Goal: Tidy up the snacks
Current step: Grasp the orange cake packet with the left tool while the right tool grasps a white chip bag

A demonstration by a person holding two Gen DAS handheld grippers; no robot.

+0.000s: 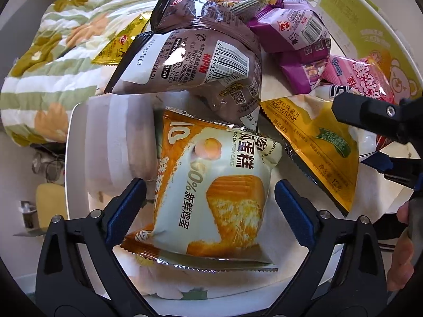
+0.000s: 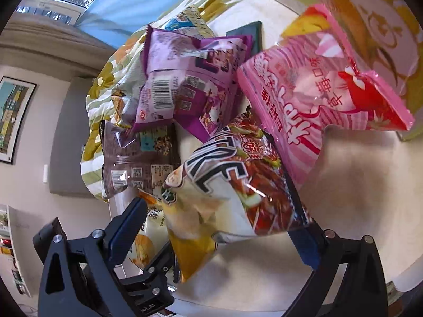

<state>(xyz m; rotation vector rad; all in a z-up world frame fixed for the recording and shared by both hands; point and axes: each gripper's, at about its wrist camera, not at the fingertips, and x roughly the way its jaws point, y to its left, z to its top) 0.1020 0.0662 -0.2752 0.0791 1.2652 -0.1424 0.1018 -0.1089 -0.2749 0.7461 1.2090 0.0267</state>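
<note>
Straddling the cake pack [image 1: 211, 185], the left gripper [image 1: 208, 206] points steeply down with jaws wide; the blue pads stand at either flank of the pack, and no squeeze or dent shows, so contact cannot be confirmed. Pack lies flat on the white tray [image 1: 76, 142], directly ahead of and beneath this gripper, long axis running away from the camera toward the pile, so the jaws cross its short width. Judgement: closing here should catch it across the middle; the puffed film may slip. A brown pack [image 1: 201, 60] overlaps the cake pack's far end, and a yellow chip bag [image 1: 317, 142] lies just to its right. The right gripper [image 2: 211, 227] sits over a red-and-white chip bag [image 2: 238, 190], jaws also spread; its left pad shows clear of the bag, while the right pad is partly hidden behind the bag's corner, so grip there cannot be told. A pink bag [image 2: 317, 100] and purple packs [image 2: 190, 79] lie beyond. Left hand is plainly the nearer to the cake pack. Nothing lifted; sorting looks barely begun.
</note>
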